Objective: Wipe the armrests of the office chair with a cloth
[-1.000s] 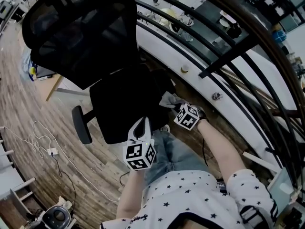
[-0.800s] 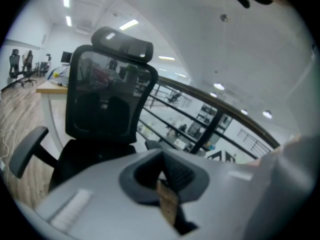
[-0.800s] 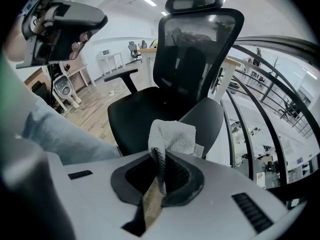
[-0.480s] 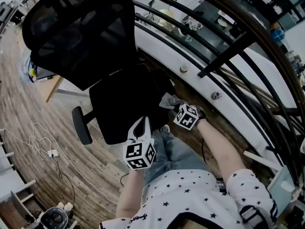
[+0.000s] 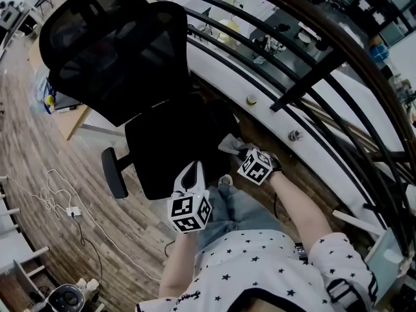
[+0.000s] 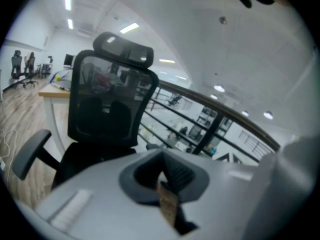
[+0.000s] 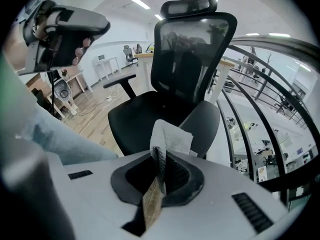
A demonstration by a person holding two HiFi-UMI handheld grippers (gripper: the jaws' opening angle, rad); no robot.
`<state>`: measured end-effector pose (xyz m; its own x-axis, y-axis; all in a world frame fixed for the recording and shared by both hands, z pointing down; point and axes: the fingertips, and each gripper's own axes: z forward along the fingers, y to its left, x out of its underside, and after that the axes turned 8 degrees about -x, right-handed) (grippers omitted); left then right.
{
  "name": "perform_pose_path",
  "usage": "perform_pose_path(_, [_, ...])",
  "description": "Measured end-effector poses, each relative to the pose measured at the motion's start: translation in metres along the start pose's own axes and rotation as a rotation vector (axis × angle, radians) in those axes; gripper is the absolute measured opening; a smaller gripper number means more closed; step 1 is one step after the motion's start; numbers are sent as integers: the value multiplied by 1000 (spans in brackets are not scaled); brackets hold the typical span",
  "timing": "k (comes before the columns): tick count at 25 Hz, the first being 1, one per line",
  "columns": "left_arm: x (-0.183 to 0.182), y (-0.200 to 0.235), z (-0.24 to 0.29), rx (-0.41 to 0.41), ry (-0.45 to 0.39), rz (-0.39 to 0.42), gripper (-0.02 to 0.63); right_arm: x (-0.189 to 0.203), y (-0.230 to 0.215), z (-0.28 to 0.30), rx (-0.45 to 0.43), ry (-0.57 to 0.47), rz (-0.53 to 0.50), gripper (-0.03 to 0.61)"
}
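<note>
The black office chair stands in front of me, its mesh back at the upper left. Its left armrest sticks out over the wood floor. My right gripper is shut on a white-grey cloth at the seat's right edge. In the right gripper view the cloth pokes up from the shut jaws of the right gripper, just short of the right armrest pad. My left gripper hovers by the seat's front edge. The left gripper is shut on nothing.
A curved dark railing with white ledge runs close behind and right of the chair. A wooden desk stands behind the chair back. A white cable and socket lie on the floor at left. The person's knee is just below the grippers.
The whole view has slid slightly down and right. Both grippers keep nearly the same places beside the seat, the right one still gripping the cloth.
</note>
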<state>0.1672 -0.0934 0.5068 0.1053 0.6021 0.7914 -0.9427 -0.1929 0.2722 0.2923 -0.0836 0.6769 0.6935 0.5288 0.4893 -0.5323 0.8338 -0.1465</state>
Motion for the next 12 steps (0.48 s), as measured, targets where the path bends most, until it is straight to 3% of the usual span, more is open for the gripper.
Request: perform_pose_path(12, [-17,6,-28,8,-43,14,8,-63,37,-81,137,-309,79,28])
